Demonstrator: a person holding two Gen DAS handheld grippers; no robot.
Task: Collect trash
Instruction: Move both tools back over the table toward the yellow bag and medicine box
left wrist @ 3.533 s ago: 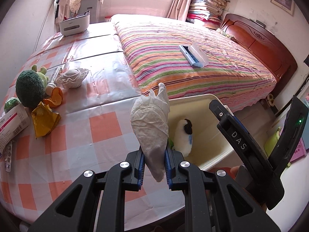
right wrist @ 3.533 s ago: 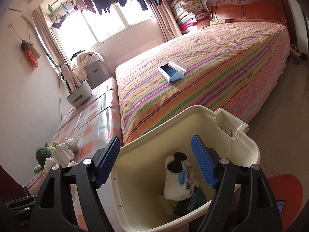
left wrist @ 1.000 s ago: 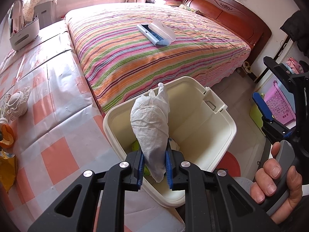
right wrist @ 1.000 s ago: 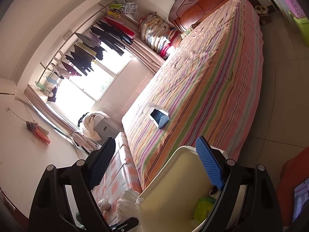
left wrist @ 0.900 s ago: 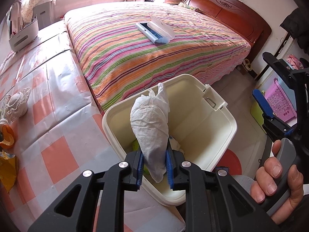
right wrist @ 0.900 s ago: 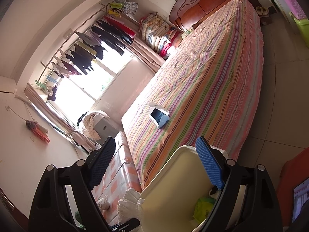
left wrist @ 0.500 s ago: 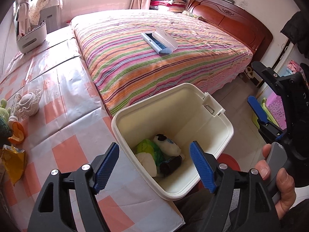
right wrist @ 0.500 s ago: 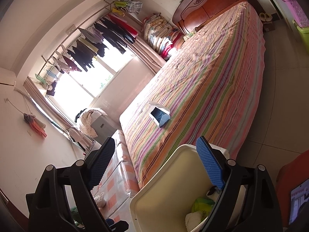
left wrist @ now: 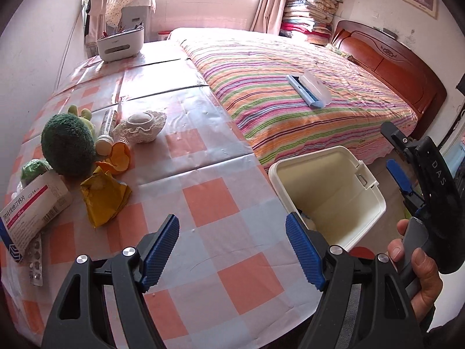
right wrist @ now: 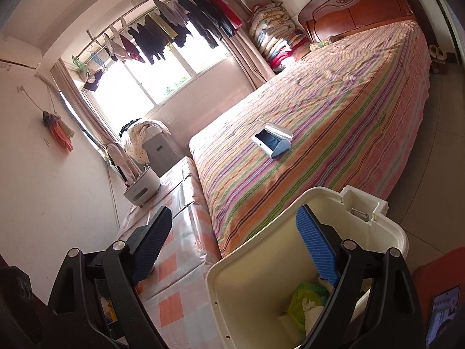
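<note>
Hovering over the checked counter (left wrist: 209, 203), my left gripper (left wrist: 232, 247) is released, its blue pads spread wide with nothing between them. My right gripper (right wrist: 232, 250) is spreading its jaws wider at this moment, also with nothing in them; it points over the cream bin (right wrist: 247, 276) that stands beside the counter's edge, near the foot of the striped bed (left wrist: 290, 87). Inside the bin I can see a green wrapper (right wrist: 305, 293) and some white paper. The trash left to collect lies well to the left on the counter: a crumpled yellow packet (left wrist: 104, 197), orange peel (left wrist: 119, 157) just behind it, a pill box (left wrist: 32, 206) and a blister strip (left wrist: 36, 258) near the edge. A green plush toy (left wrist: 68, 145) and a small lace hat (left wrist: 142, 126) sit among them; I judge those are not trash. To do the next pick well, I would swing the left gripper toward the yellow packet, come down with pads either side of its raised fold, and close only once they straddle it, keeping clear of the peel.
</note>
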